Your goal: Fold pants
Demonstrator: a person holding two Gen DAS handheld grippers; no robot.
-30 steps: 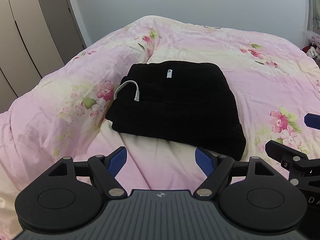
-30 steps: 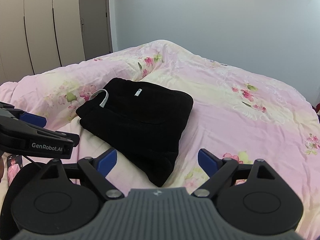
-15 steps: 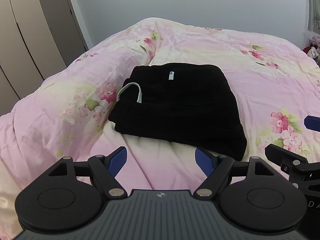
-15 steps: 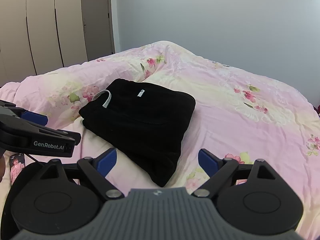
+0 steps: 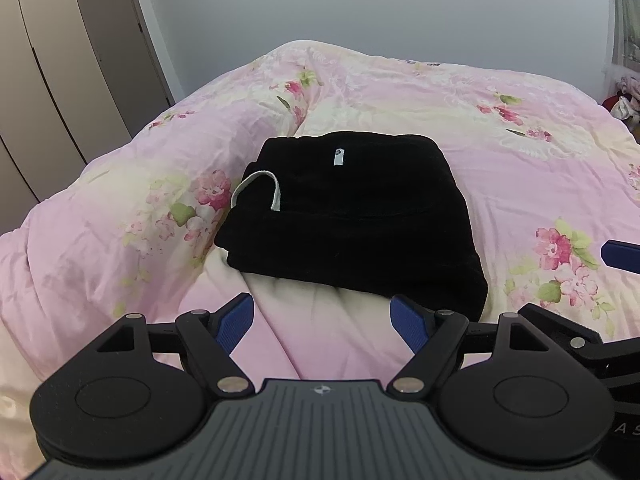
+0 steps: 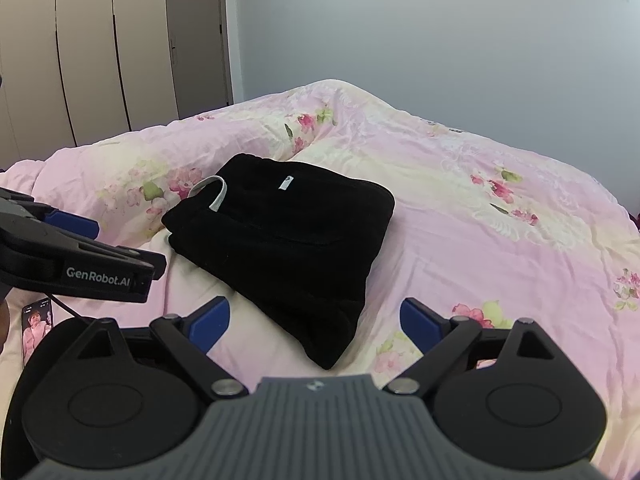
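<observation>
Black pants (image 5: 352,212) (image 6: 288,236) lie folded into a thick rectangle on the pink floral duvet, with a white drawstring loop (image 5: 256,188) (image 6: 212,192) and a small white label (image 5: 338,157) on top. My left gripper (image 5: 322,316) hovers open just short of the near edge of the pants, nothing between its blue pads. My right gripper (image 6: 314,318) is open too, held back over the near corner of the fold. Neither touches the cloth. The left gripper (image 6: 72,252) also juts in at the left of the right wrist view.
The duvet (image 5: 500,128) covers the whole bed. Beige wardrobe doors (image 6: 88,48) stand at the left, a plain wall behind. A phone (image 6: 36,324) lies on the bed near the left gripper. Some clothes (image 5: 626,100) are piled at the far right.
Both grippers have drawn back and risen a little from the pants, so the bundle looks slightly farther away. The pants have not moved.
</observation>
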